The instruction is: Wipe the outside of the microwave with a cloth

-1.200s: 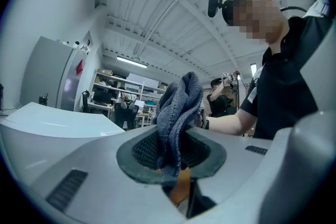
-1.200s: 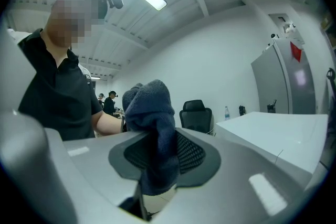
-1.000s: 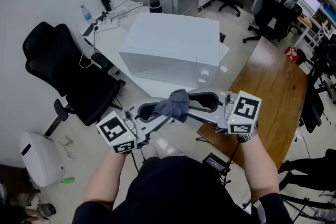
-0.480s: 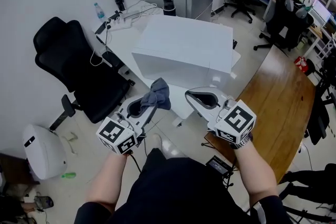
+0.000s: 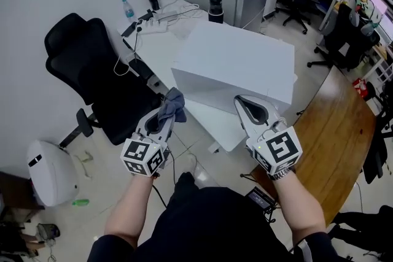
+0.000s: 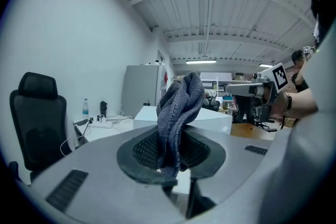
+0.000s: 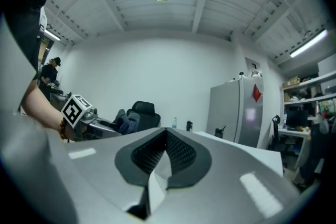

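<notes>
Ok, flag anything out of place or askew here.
Nothing spilled or damaged. One oddity: the cloth is pinched in the left gripper as a bunched wad, not spread flat for wiping. The microwave stands upright on the white table.

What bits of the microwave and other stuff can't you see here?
- Back and far side of the microwave: head view, its own body hides them.
- Right end of its front: head view, the right gripper covers it.
- Its middle: left gripper view, the cloth covers it.
- Label on the bottle: head view, too small.
</notes>
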